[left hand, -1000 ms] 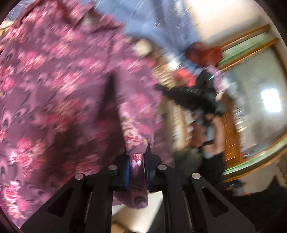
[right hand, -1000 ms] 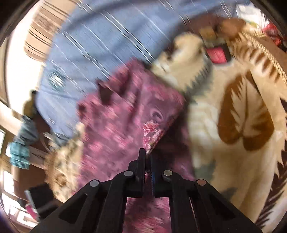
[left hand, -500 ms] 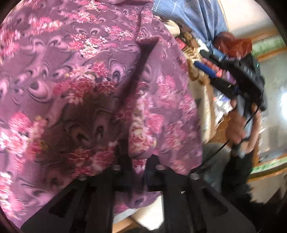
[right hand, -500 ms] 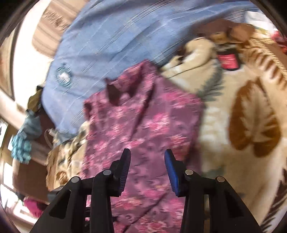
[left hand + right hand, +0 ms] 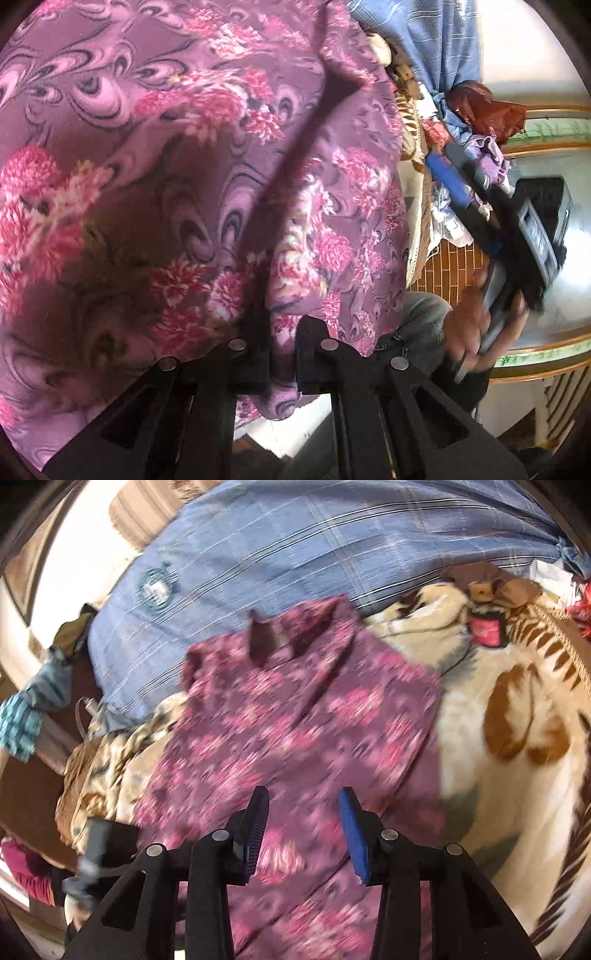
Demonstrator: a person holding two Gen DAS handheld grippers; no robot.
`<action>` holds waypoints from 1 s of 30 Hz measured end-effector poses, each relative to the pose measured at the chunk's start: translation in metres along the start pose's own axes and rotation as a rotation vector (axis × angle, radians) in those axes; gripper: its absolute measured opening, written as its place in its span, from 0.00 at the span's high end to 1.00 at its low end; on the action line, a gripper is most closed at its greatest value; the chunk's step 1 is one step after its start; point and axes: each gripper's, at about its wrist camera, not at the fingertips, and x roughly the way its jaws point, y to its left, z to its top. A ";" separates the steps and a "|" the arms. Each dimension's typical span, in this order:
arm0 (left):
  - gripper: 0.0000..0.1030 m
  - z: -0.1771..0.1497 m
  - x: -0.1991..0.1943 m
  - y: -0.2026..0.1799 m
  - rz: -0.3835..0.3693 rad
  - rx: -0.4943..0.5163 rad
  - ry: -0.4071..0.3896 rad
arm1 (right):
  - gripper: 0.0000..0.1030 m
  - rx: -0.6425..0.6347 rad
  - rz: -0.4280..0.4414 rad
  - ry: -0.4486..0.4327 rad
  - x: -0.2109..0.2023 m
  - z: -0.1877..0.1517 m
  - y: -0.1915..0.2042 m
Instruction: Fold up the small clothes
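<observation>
Purple floral garment (image 5: 295,731) lying on the bed, spread over a cream blanket with brown leaf motifs (image 5: 517,738), its collar end toward the far side against a blue striped cloth (image 5: 295,554). A lengthwise crease runs down the fabric, which lies doubled along it.

Left gripper (image 5: 282,354): fingers pressed together on a fold of the near hem, the cloth bunched between them and a small tongue of it hanging below the tips. Right gripper (image 5: 303,830): fingers spread, nothing between them, poised above the near part of the garment. In the left wrist view it appears at the right of the scene, gripped by the person's hand (image 5: 480,325) and clear of the cloth.

Handling, as judged from the drape: the fabric is thin, light and limp; it wrinkles readily, keeps no shape of its own and will sag wherever it is not supported. A single corner hold would let the rest swing and unfold. The sound places to hold are the hem corners or the doubled edge, pinched through both layers, with the two grips well apart so the fold line stays straight. The weave looks smooth, so a shallow pinch may slip.
</observation>
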 end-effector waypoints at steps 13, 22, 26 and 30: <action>0.80 -0.028 -0.033 0.011 0.020 -0.064 -0.218 | 0.59 0.187 0.124 0.198 0.035 -0.097 0.017; 0.95 -0.033 -0.042 -0.020 -0.008 0.037 -0.225 | 0.92 0.065 0.028 0.144 0.006 -0.101 0.046; 0.94 -0.029 -0.011 -0.015 0.179 0.043 -0.156 | 0.90 0.045 -0.042 0.193 0.013 -0.116 0.042; 0.88 -0.031 -0.021 -0.028 0.226 0.103 -0.187 | 0.81 0.072 -0.030 0.193 0.025 -0.122 0.032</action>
